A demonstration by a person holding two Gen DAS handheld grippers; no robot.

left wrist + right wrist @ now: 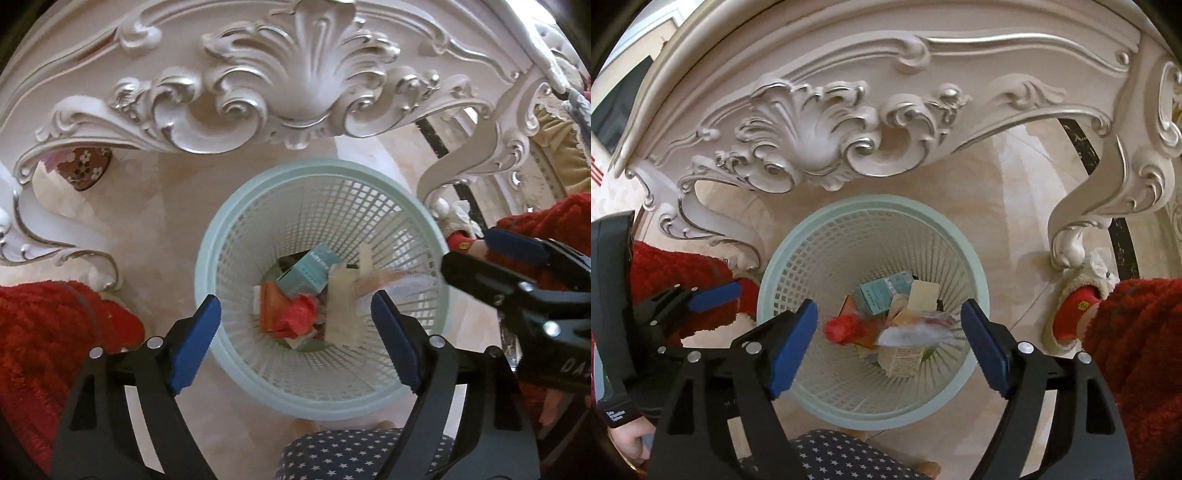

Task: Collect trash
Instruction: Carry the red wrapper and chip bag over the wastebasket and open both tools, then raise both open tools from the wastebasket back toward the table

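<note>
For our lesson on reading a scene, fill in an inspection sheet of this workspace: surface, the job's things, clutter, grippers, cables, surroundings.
Surface: glossy beige tiled floor with a dark inlaid strip.
Job's things: pale green mesh wastebasket standing upright on the floor; inside it a teal carton, red crumpled wrapper, cream paper pieces and a blurred clear wrapper.
Clutter: a tissue-like scrap by the table leg.
Grippers: left gripper and right gripper both above the basket, jaws wide apart, nothing between them.
Cables: nothing seen.
Surroundings: carved white table with silver trim; red fuzzy sleeves; star-patterned navy fabric; floral slipper.
</note>
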